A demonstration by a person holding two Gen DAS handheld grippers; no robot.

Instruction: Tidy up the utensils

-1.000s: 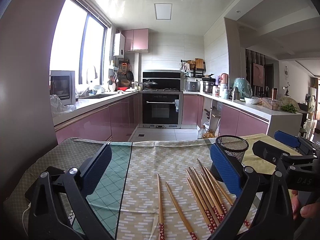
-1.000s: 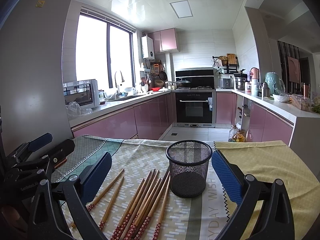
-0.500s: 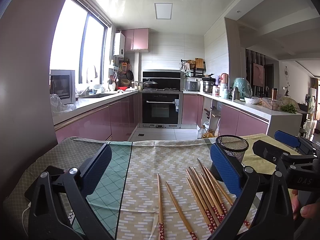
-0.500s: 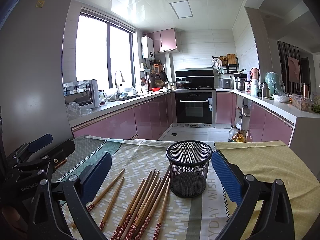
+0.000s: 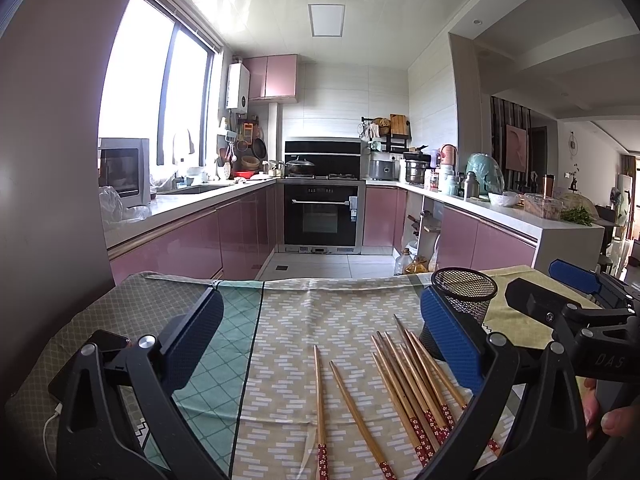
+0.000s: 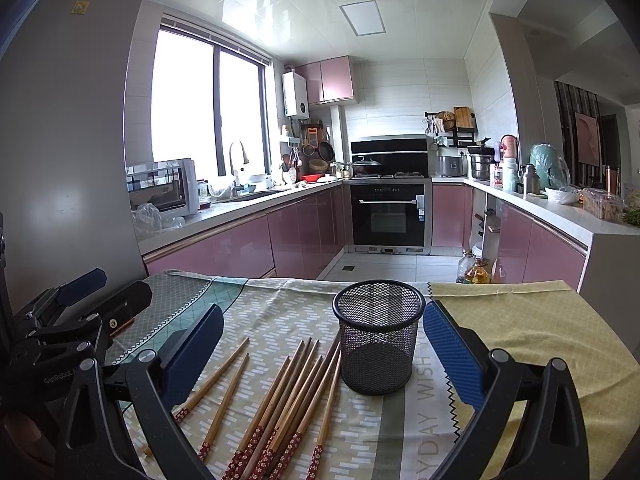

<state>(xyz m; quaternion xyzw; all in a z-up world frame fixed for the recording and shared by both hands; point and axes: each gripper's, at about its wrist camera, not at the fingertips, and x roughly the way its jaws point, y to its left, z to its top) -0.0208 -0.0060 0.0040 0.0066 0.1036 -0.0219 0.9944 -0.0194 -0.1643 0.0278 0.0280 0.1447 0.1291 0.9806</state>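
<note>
Several wooden chopsticks with red patterned ends (image 6: 292, 396) lie on the tablecloth, a bundle beside a black mesh cup (image 6: 378, 344) and two loose ones to the left (image 5: 320, 396). The mesh cup stands upright and empty, also in the left wrist view (image 5: 464, 292). My left gripper (image 5: 320, 344) is open and empty above the loose chopsticks. My right gripper (image 6: 320, 356) is open and empty, with the cup and the bundle between its fingers. Each gripper shows in the other's view: the right one (image 5: 576, 292), the left one (image 6: 80, 292).
The table (image 6: 540, 328) carries patterned green, beige and yellow cloths. A phone with a white cable (image 5: 96, 344) lies at the left. The table's far edge drops to a kitchen floor with pink cabinets and an oven (image 6: 390, 216) beyond.
</note>
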